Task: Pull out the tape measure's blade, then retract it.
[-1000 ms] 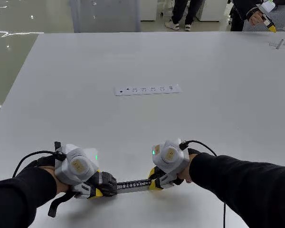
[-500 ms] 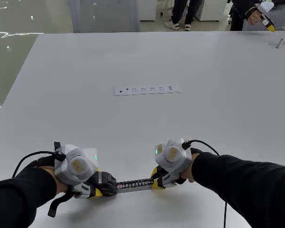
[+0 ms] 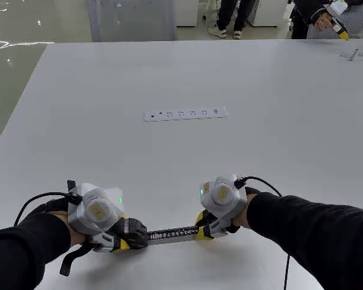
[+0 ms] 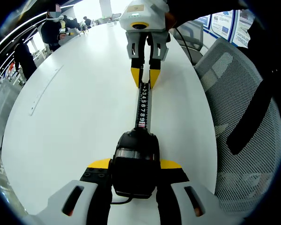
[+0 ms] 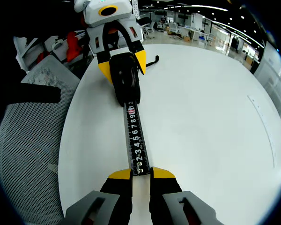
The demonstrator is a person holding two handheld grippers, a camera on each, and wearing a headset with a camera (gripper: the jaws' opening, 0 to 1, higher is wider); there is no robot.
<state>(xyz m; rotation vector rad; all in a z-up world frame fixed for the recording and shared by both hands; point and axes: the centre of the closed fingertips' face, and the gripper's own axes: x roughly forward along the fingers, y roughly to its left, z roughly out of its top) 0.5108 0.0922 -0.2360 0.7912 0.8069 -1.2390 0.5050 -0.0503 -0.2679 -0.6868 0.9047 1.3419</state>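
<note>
- Near edge of the bench: the tape measure case is clamped side-on in the left gripper, jaws closed tight on the black body.
- The blade is out a short way and runs along the near edge to the right gripper. Its jaws are pinched narrow on the blade's tip end.
- Judgement: this is mid pull-out, with only the first digits of the scale exposed.
- Risk 1: the right grip covers just the tip. If it slips under spring tension, the blade whips back into the case.
- Risk 2: pulling off-axis would twist the case in the left jaws, or kink the blade at the case mouth.
- Risk 3: on retract, letting go outright instead of walking the tip back would slam the hook into the case.
- Mid-bench: the power strip lies flat, well apart from the work and not in the pull path.
- Far right corner: small metal parts, too small to identify and not a factor.
</note>
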